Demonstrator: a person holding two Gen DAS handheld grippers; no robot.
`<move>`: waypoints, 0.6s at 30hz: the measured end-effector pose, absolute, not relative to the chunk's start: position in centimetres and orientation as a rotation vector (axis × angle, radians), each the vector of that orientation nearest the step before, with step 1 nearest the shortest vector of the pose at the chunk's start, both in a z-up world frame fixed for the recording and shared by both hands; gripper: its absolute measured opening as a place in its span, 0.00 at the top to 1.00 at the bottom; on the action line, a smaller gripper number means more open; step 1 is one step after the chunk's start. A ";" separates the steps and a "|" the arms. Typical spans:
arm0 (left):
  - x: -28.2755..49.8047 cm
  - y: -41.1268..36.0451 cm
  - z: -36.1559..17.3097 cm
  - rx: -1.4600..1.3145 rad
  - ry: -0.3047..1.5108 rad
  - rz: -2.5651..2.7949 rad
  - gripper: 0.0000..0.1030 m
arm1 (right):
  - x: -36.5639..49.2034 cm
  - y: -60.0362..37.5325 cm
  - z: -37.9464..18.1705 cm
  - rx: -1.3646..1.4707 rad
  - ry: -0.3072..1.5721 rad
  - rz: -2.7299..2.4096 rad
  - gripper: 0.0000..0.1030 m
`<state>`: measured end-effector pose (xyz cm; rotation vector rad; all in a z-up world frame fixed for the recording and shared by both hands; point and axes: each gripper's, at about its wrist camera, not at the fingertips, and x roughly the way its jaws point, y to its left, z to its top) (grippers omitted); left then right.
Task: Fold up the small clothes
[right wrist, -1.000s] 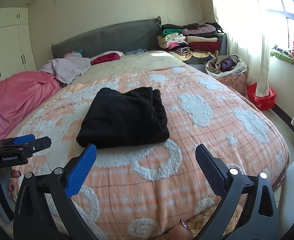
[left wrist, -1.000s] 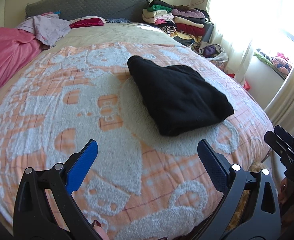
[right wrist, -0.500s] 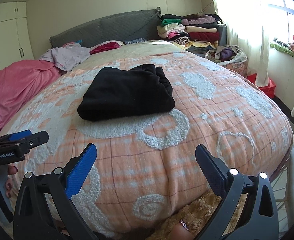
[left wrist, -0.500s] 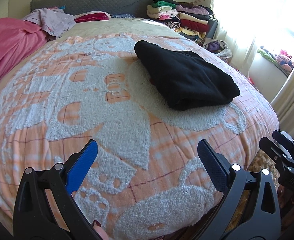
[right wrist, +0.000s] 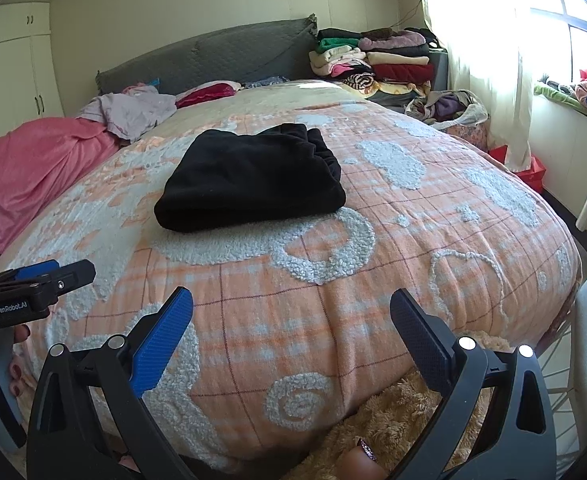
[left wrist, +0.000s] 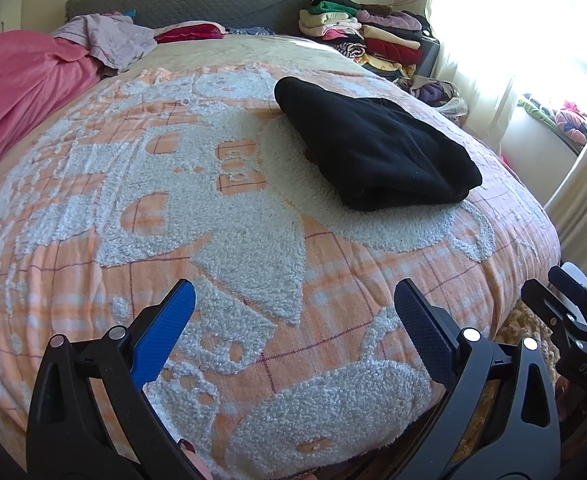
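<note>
a folded black fleece garment [right wrist: 249,178] lies flat on the orange and white checked fleece bedspread [right wrist: 373,280], around the middle of the bed and well apart from both grippers. the left gripper [left wrist: 293,320] hangs over the near edge of the bed with its fingers spread wide and nothing between them. the right gripper [right wrist: 291,316] is also spread wide and empty, to the right of the left one. a stack of folded clothes [right wrist: 373,60] sits at the far right, beside the grey padded headboard [right wrist: 213,56].
</note>
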<state>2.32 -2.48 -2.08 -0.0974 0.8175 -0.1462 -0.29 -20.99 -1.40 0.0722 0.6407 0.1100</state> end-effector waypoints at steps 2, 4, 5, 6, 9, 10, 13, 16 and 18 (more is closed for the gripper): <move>2.3 -2.5 -2.1 -0.092 0.819 -0.140 0.09 | -0.3 -21.1 -1.4 0.076 0.641 0.106 0.05; 2.3 -2.4 -2.1 -0.091 0.820 -0.133 0.09 | -0.3 -21.2 -1.4 0.077 0.643 0.104 0.05; 2.3 -2.4 -2.1 -0.090 0.820 -0.132 0.09 | -0.3 -21.3 -1.4 0.079 0.644 0.104 0.05; 2.3 -2.4 -2.0 -0.088 0.820 -0.132 0.09 | -0.3 -21.4 -1.3 0.081 0.643 0.103 0.05; 2.2 -2.4 -2.0 -0.087 0.820 -0.132 0.09 | -0.3 -21.4 -1.2 0.082 0.641 0.103 0.05; 2.2 -2.4 -2.0 -0.087 0.820 -0.130 0.09 | -0.4 -21.4 -1.2 0.081 0.640 0.103 0.05; 2.2 -2.5 -1.9 -0.088 0.818 -0.130 0.09 | -0.4 -21.4 -1.2 0.081 0.640 0.102 0.05; 2.1 -2.5 -1.9 -0.087 0.817 -0.129 0.09 | -0.4 -21.5 -1.2 0.083 0.639 0.103 0.05; 2.1 -2.4 -1.8 -0.087 0.815 -0.129 0.09 | -0.4 -21.5 -1.2 0.081 0.641 0.104 0.05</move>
